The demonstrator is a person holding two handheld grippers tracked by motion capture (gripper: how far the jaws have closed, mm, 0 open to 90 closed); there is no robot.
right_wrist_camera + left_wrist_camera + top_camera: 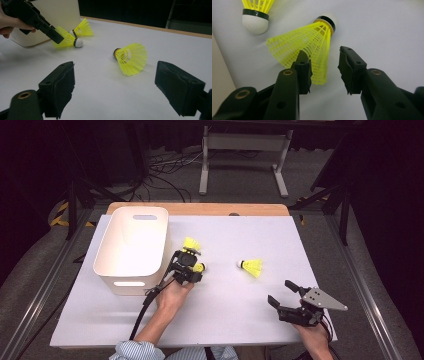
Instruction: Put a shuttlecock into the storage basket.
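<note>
Three yellow shuttlecocks lie on the white table (235, 320). My left gripper (191, 268) (324, 56) points down over the shuttlecock (200, 268) (312, 40) beside the white bin (127, 282). It is open, with the mesh skirt between its jaws: one jaw is at the skirt, the other stands a little apart. A second shuttlecock (191, 243) (255, 15) lies just beyond it. The third shuttlecock (252, 267) (132, 58) lies mid-table, ahead of my right gripper (286, 293) (115, 66), which is open and holds nothing.
The bin stands at the table's left, close to my left hand (172, 297). The table's wooden far edge (200, 209) runs along the back. A metal stand (245, 150) and cables lie on the floor beyond.
</note>
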